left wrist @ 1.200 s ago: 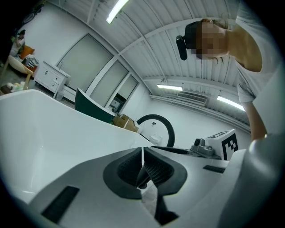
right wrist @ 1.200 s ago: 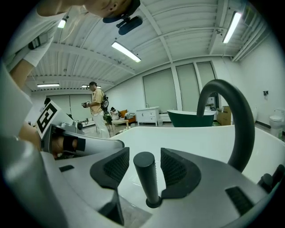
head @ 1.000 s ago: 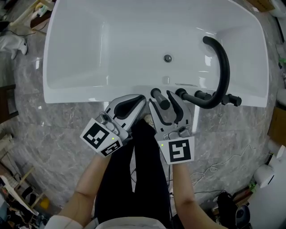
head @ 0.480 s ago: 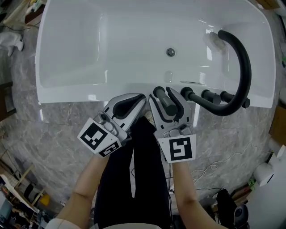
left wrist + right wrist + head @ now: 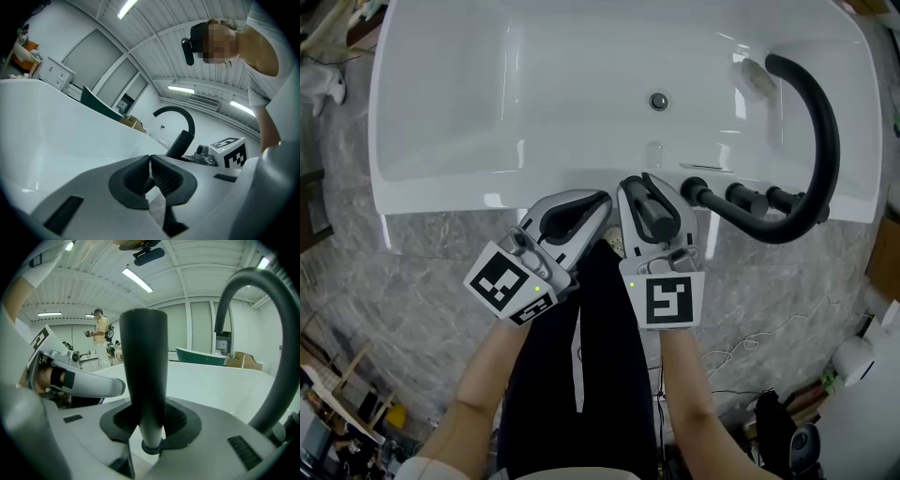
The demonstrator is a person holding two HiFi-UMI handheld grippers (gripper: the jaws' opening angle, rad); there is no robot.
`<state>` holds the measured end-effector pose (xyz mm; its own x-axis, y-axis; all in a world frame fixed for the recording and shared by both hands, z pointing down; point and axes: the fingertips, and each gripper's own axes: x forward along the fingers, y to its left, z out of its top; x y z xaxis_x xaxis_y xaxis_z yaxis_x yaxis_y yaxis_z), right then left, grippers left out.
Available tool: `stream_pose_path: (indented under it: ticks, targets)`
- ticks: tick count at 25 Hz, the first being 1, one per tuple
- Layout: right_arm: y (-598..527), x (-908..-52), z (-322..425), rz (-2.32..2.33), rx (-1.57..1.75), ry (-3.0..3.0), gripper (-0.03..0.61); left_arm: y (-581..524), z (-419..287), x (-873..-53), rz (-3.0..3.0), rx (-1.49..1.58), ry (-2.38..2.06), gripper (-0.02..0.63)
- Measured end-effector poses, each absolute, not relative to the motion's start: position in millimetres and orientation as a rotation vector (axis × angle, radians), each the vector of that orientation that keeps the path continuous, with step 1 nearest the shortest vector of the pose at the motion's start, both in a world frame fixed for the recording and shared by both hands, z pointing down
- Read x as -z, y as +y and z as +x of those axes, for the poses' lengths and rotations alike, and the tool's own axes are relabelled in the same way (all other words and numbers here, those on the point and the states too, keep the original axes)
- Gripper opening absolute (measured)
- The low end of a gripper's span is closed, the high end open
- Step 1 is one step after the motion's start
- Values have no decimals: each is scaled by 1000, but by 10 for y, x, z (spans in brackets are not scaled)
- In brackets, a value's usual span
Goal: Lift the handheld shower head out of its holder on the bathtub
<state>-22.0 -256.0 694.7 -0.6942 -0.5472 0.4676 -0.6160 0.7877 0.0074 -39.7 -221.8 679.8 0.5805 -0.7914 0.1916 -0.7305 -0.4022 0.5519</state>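
So the right gripper point(image 5: 643, 195) has just been closing its jaws and now pinches the black handheld shower head point(image 5: 143, 371), which stands upright in its holder on the white bathtub point(image 5: 441, 183) rim. The left gripper point(image 5: 598, 201) sits just beside it, jaws together, empty.

Workshop-like hall; freestanding white bathtub point(image 5: 441, 187) on grey marble floor point(image 5: 422, 262); strip lights point(image 5: 137, 280); cardboard boxes point(image 5: 243, 361)

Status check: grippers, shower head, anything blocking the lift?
Left gripper shut, empty. Right gripper jaws just closed down onto shower head. Seated in holder, not yet lifted. Black spout alongside, apart.
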Motion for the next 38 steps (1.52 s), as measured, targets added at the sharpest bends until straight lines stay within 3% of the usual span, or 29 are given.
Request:
stream_pose_path:
  ticks: [16,38]
  targets:
    - [-2551,-6746,-217,851,-151,-2547,115,-2209,-324,-6692,2234,113,-1197,20]
    - [-2330,-5881,-185,907,-89,-2584,115,-2061,-386,-5860,2307,134,-1238,20]
